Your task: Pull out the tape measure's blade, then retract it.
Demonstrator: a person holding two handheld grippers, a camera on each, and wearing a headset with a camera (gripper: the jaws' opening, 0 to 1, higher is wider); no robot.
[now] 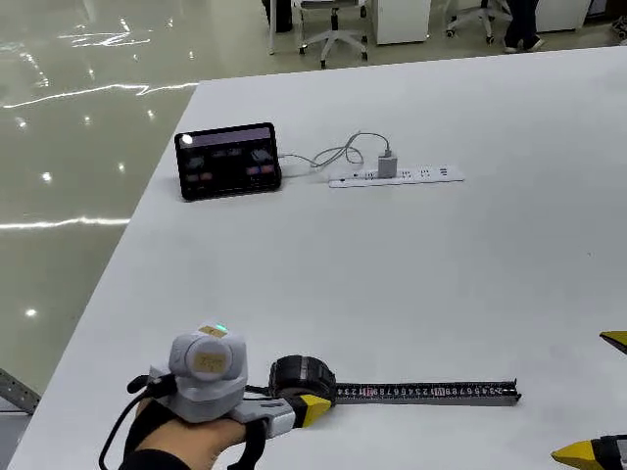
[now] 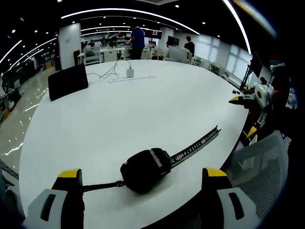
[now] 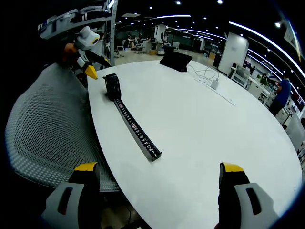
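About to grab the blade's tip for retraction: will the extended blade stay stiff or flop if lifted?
Probably springy-stiff: the blade lies straight along the table. Lifted by its tip it may sag or buckle. The case, ungripped, could slide on the smooth top.

Matt white tabletop (image 1: pixel 411 274), matt black plastic tape measure case (image 1: pixel 299 377), thin metal blade (image 1: pixel 431 393), glossy floor (image 1: pixel 69 147).

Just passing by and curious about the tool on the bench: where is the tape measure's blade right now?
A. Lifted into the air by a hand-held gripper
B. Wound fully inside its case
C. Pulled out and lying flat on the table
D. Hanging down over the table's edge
C: the blade stretches out from the black case and lies flat on the white table.
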